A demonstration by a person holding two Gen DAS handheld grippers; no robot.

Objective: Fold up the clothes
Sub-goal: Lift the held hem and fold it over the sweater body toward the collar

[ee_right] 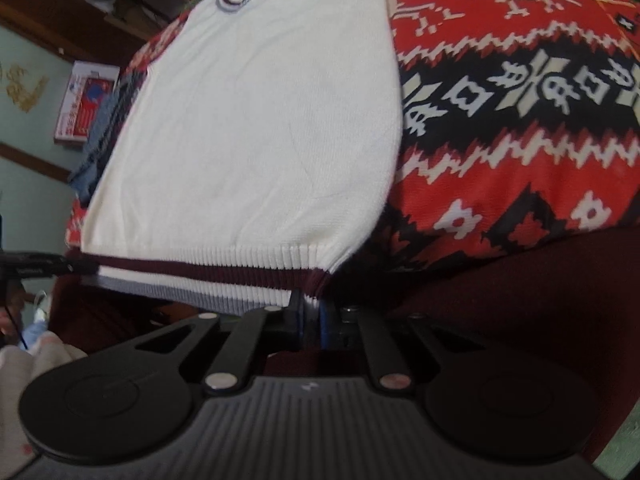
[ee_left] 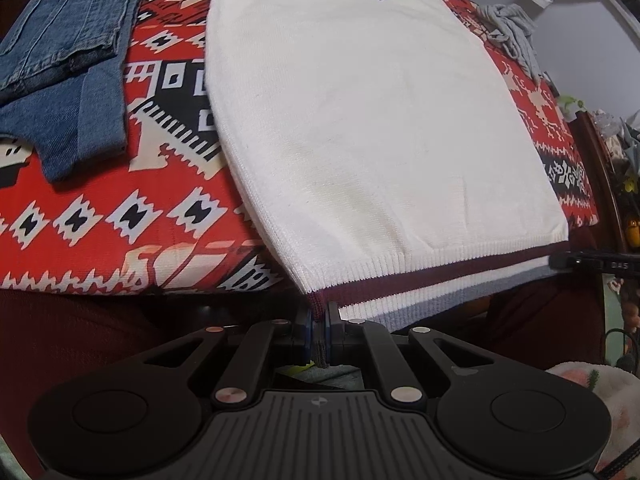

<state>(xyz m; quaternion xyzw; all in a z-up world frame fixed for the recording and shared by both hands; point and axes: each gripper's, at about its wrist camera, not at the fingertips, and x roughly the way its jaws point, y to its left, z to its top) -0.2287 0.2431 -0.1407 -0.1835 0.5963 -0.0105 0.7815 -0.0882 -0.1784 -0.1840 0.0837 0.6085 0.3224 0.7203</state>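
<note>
A white knit sweater (ee_left: 360, 112) with a maroon and grey striped hem and V-neck lies flat on a red patterned blanket (ee_left: 120, 220). My left gripper (ee_left: 319, 320) is shut on the hem's near left corner, which hangs off the blanket's front edge. In the right wrist view the same sweater (ee_right: 256, 120) stretches away from me, and my right gripper (ee_right: 311, 312) is shut on the hem's right corner. The tip of the other gripper (ee_left: 592, 264) shows at the far end of the hem, and likewise (ee_right: 36, 266) in the right view.
Folded blue jeans (ee_left: 68, 64) lie on the blanket to the sweater's left. A crumpled grey garment (ee_left: 512, 36) sits at the back right. A dark red bed side (ee_right: 500, 300) drops below the blanket (ee_right: 520, 140). A wall with a red-and-white poster (ee_right: 84, 104) stands at the left.
</note>
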